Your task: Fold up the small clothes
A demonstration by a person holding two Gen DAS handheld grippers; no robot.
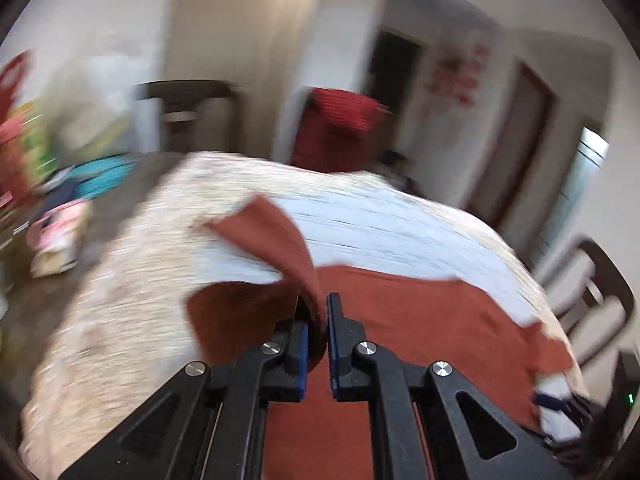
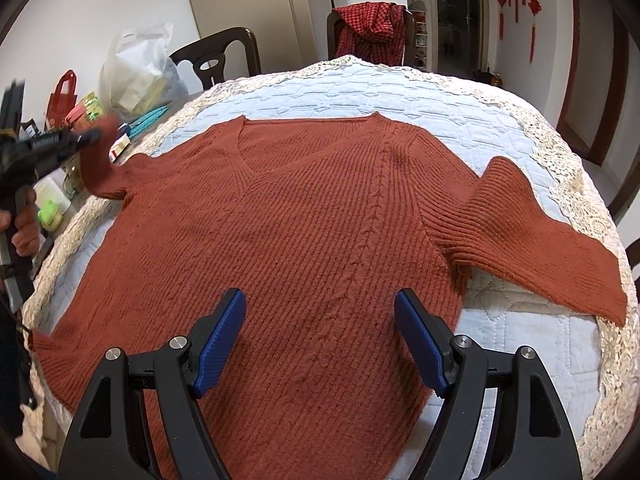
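Sweater (image 2: 304,216), rust-red ribbed knit, lies flat on the quilted table cover (image 2: 360,92) directly ahead of our right gripper (image 2: 320,340), whose jaws stand wide above the hem. Our left gripper (image 1: 318,320) pinches one sleeve (image 1: 280,240), lifted off the cover. We judge the knit soft, floppy and stretchy, best held at cuffs and hem. Beyond the left gripper, a white plastic bag (image 2: 136,68) holds boxes we cannot identify.

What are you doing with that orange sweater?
A person is folding a rust-orange knit sweater that lies face up on a quilted table cover. The left gripper has pinched one sleeve and lifted it off the table. The right gripper hovers open above the sweater's lower part, holding nothing.
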